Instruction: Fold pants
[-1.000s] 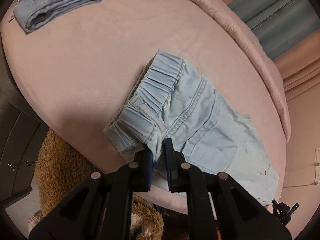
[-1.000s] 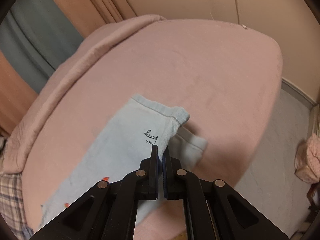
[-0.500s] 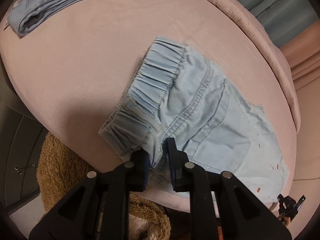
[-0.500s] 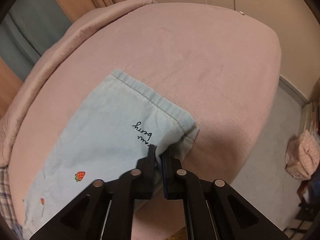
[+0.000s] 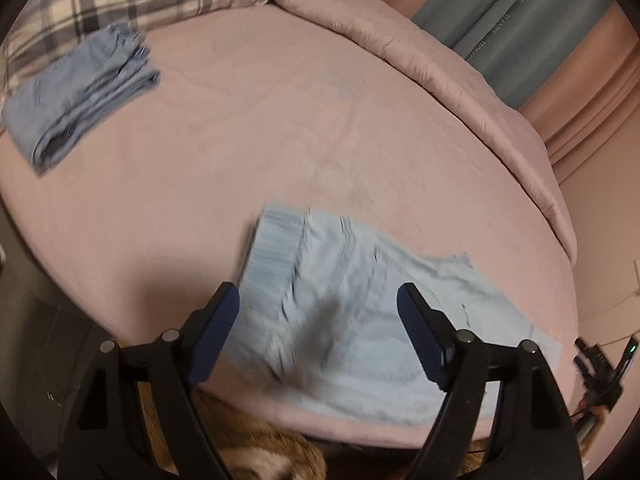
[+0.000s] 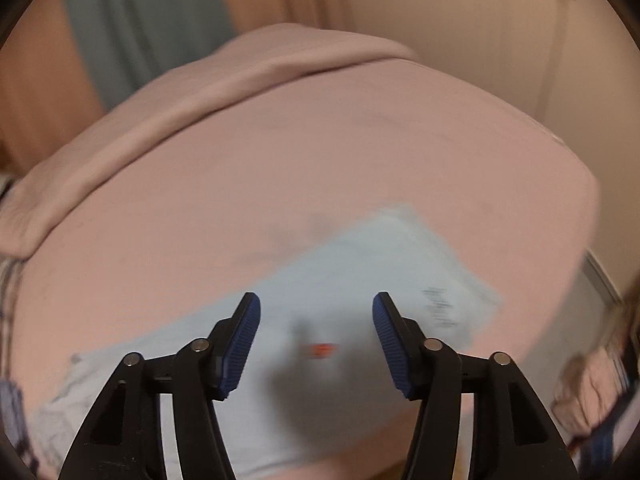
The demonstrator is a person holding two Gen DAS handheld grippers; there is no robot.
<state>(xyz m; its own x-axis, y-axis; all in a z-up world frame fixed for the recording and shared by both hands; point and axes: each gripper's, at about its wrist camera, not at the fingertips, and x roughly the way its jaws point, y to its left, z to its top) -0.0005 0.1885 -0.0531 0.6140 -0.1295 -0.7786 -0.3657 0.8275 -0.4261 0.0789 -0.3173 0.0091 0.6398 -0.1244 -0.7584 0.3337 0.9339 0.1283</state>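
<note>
Left gripper [image 5: 318, 316] and right gripper [image 6: 316, 324], jaws spread wide and empty, above light-blue pants [image 5: 360, 320] lying between the jaws on the pink bed [image 5: 260, 128].

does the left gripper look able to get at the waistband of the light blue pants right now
Probably yes. The left gripper is open and hovers over the pants, with the waistband just ahead of its fingertips and nothing lying on it. Blur hides exact height.

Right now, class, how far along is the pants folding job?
Done: the light blue pants lie spread flat on the pink bed. In hand: nothing; the left gripper and right gripper hover with jaws open. Left: every fold.
</note>
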